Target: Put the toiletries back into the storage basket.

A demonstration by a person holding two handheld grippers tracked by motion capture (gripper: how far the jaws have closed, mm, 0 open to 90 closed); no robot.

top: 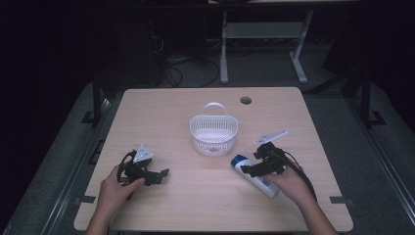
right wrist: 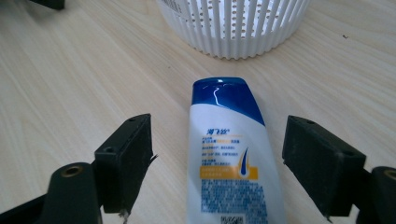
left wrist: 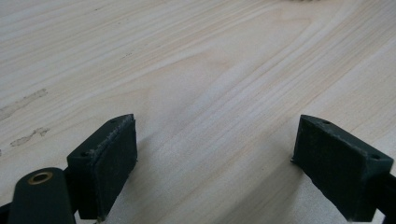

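A: Item one, far left: left gripper (top: 164, 172), held in the person's left hand (top: 113, 191), low over bare table (top: 195, 205). Its own view shows the jaws spread wide with nothing but wood grain between them.

B: Next along?

A: Item two, centre: white slatted basket (top: 213, 133), upright, handle toward the far edge. Nothing visible inside it.

B: And the bottle?

A: Item three, right of centre: white shampoo bottle (right wrist: 233, 158) with a blue cap (right wrist: 223, 91), lying flat on the table, cap toward the basket, near it but apart.

B: Held?

A: Item four: right gripper (top: 246, 169), in the right hand (top: 293, 186). Jaws stand wide on either side of the bottle's body, with a gap at each pad. Not gripped.

B: Progress, then?

A: Judged early. If the bottle is meant for the basket, it is not yet lifted. Left to do: close on it, raise it, carry it over the rim, release.
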